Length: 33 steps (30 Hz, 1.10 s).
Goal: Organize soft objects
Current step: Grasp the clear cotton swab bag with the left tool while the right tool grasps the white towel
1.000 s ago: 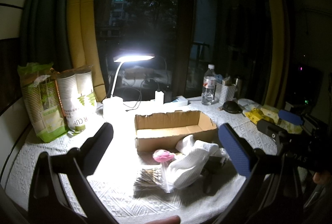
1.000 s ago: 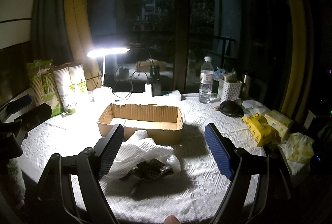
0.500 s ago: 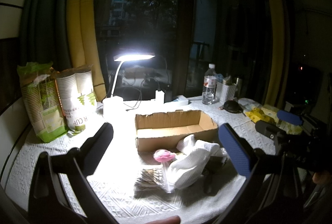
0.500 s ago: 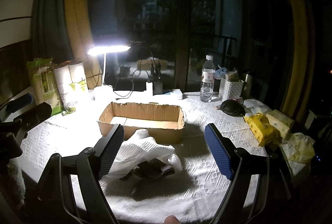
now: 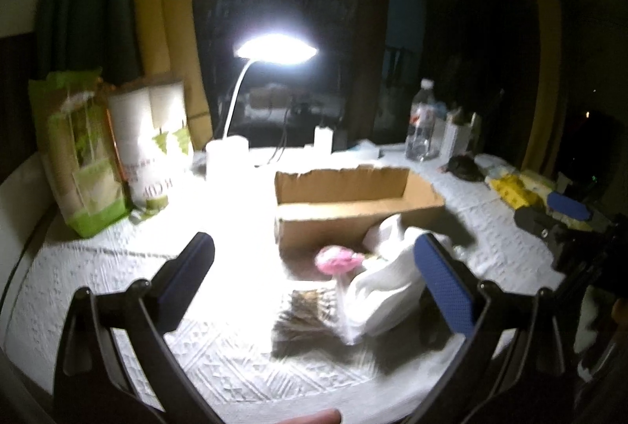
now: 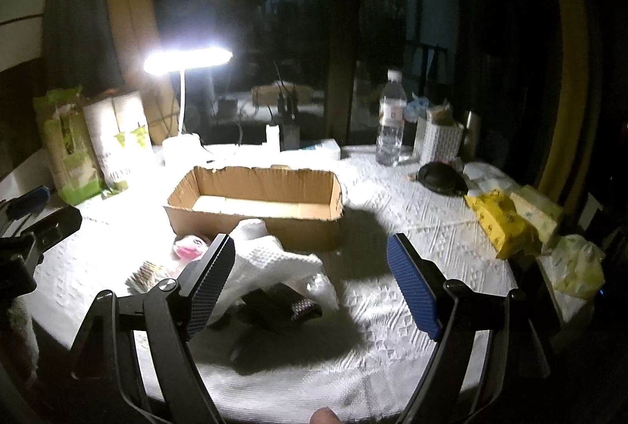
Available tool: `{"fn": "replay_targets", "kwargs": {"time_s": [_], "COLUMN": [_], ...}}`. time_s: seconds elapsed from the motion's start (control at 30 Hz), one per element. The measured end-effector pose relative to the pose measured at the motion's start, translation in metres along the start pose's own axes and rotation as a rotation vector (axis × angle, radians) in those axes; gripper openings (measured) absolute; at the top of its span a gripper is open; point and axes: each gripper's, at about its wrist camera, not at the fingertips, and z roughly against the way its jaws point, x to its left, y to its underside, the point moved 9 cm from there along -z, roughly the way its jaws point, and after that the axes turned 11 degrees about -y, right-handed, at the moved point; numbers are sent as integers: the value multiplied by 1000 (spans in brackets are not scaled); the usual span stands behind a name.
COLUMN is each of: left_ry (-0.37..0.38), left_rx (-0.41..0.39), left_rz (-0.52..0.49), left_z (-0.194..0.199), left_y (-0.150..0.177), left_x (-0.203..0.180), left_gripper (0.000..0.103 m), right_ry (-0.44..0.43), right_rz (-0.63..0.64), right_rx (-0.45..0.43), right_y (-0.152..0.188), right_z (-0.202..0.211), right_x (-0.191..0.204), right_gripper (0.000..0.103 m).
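A pile of soft things lies in front of an open cardboard box. In it are a white cloth, a pink item, a brown striped piece and a dark item. My left gripper is open and hovers over the near left of the pile, touching nothing. Over the cloth and the dark item my right gripper stands open and holds nothing. The box looks empty.
A lit desk lamp and paper-cup packs stand at the back left. A water bottle, a white holder, a dark pouch and yellow packets sit at the right.
Both grippers have moved forward and down toward the pile. The box and pile appear larger. The left view is blurred by motion. Both stay open.
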Motion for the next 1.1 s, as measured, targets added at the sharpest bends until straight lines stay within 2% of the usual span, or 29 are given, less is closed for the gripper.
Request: {"fn": "replay_targets", "kwargs": {"time_s": [0.43,0.73,0.9,1.03,1.1], "left_ry": [-6,5,19,43,57], "left_rx": [184,310,358,382,386], "left_rz": [-24,-44,-71,-81,-86], "left_z": [-73,-119,-130,-135,-136], "left_y": [46,76,88,95,96], "left_x": [4,-1,-6,-10,-12], "left_gripper": [102,102,101,101,95], "right_ry": [-51,-131,-184,-190,-196], "right_rz": [5,39,76,84,77], "right_rx": [140,184,205,245,266], "right_y": [25,28,26,29,32], "right_z": [-61,-89,-106,-121,-127], "right_x": [9,30,50,57,58], "right_gripper": [83,83,82,82,77]}}
